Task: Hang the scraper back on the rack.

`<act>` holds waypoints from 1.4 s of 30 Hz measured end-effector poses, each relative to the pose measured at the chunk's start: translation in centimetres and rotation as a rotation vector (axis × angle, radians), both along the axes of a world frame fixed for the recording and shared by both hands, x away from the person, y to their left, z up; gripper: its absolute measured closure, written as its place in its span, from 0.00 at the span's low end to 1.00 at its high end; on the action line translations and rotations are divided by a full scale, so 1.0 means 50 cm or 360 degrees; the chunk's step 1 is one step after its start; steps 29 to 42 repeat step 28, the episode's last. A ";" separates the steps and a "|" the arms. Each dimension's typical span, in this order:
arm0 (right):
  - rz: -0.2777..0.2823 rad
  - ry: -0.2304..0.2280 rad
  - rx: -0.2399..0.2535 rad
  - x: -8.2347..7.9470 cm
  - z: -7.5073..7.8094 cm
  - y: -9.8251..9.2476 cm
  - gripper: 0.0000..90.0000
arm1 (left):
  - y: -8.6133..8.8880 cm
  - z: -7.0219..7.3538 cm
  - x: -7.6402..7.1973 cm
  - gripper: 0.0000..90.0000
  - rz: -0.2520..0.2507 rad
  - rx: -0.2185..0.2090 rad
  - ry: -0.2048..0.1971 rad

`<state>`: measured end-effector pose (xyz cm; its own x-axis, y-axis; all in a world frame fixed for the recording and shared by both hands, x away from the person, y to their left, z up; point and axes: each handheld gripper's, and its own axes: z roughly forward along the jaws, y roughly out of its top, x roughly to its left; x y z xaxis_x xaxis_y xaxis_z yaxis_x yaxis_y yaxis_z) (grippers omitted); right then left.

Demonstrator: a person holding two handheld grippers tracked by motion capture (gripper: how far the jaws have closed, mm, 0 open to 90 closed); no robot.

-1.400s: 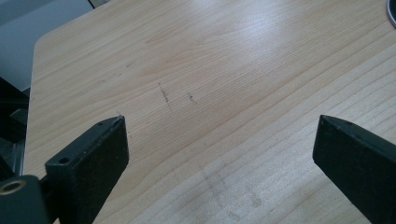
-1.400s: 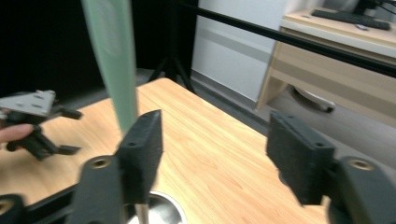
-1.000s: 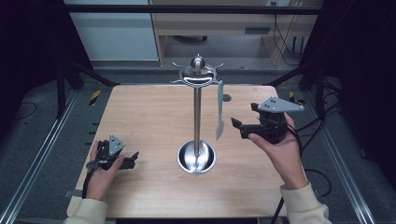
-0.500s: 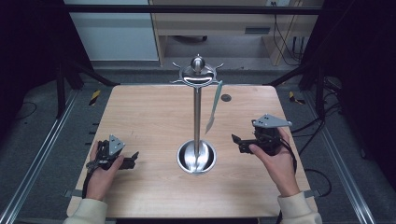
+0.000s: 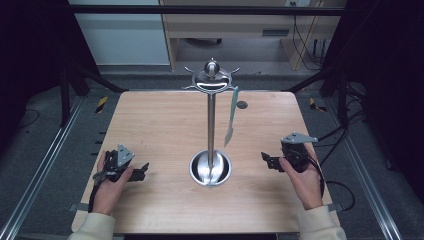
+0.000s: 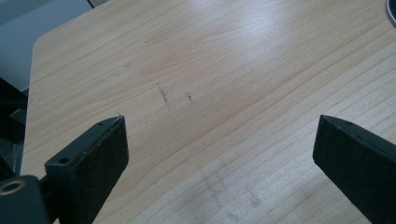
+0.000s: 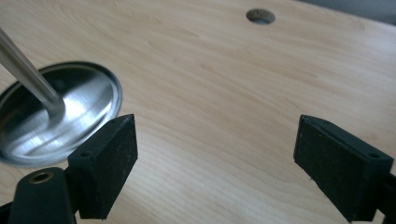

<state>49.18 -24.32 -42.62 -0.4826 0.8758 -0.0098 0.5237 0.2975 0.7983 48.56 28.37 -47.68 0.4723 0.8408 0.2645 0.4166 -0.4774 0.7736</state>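
Spatula (image 5: pixel 231 116), flat and pale, hangs from shiny steel stand (image 5: pixel 211 125).

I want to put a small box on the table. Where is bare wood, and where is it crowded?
Bare wood lies between the left hand-held gripper and the stand, across the far left of the table, and along the near edge. The middle is crowded: the stand's base and the utensil hanging from its top. The right hand-held gripper rests near the right edge.
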 end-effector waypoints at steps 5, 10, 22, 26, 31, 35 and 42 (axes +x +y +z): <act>-0.0030 -0.0014 -0.0005 0.003 -0.023 -0.021 0.16 | -0.001 0.000 0.000 0.04 -0.0004 0.0002 0.0005; -0.0073 -0.0067 0.0025 0.006 -0.054 -0.038 0.16 | -0.002 -0.001 0.000 0.04 -0.0005 0.0002 0.0007; -0.0129 -0.0072 -0.0049 0.015 -0.099 -0.047 0.17 | -0.003 -0.001 0.001 0.04 -0.0005 0.0000 0.0018; -0.0154 -0.0076 -0.0048 0.013 -0.096 -0.052 0.16 | -0.003 -0.002 0.002 0.04 -0.0007 0.0004 0.0024; -0.0174 -0.0071 -0.0060 0.013 -0.099 -0.053 0.16 | -0.003 -0.002 0.002 0.04 -0.0008 0.0005 0.0025; -0.0174 -0.0071 -0.0060 0.013 -0.099 -0.053 0.16 | -0.003 -0.002 0.002 0.04 -0.0008 0.0005 0.0025; -0.0174 -0.0071 -0.0060 0.013 -0.099 -0.053 0.16 | -0.003 -0.002 0.002 0.04 -0.0008 0.0005 0.0025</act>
